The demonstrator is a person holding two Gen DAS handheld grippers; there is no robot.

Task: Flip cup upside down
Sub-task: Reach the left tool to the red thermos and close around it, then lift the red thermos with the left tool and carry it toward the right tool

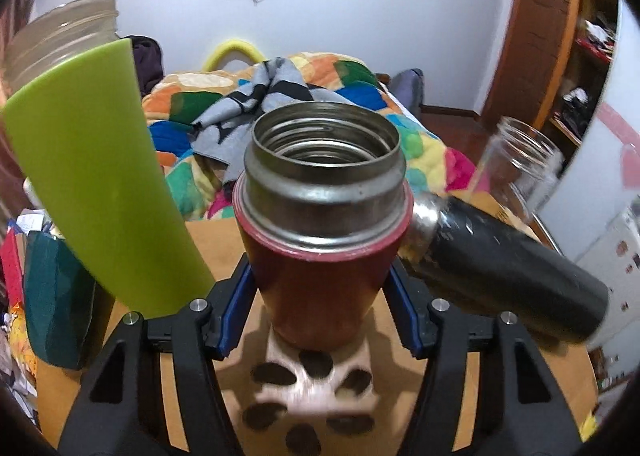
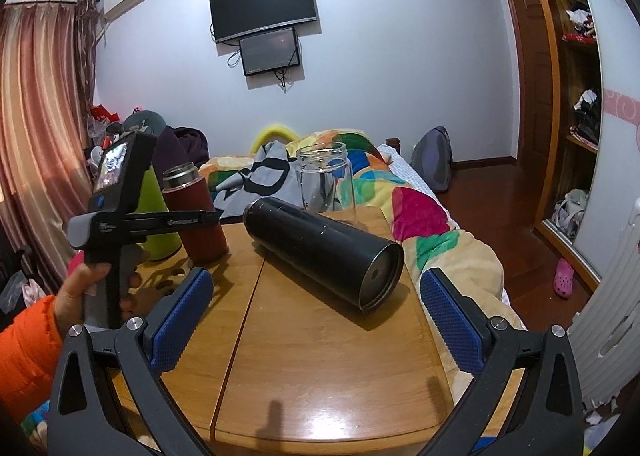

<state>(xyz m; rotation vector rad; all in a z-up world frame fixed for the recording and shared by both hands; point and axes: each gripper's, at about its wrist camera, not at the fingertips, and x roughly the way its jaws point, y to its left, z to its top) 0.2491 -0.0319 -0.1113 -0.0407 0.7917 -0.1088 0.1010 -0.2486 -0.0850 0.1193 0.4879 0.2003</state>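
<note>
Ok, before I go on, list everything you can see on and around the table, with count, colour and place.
Red flask: 1, red with steel mouth, upright, open end up, between the left gripper's fingers.
Black flask: 1, black, lying on its side mid-table.
Glass jar: 1, clear, upright at the far table edge.
Green cup: 1, lime green, left of the red flask.
Table: 1, light wood.
Bed quilt: 1, multicoloured, behind the table.
Screens: 2, black, on the wall.
Left gripper: 1, black with blue pads, closed around the red flask.
Right gripper: 1, same colours, open, above the table.
</note>
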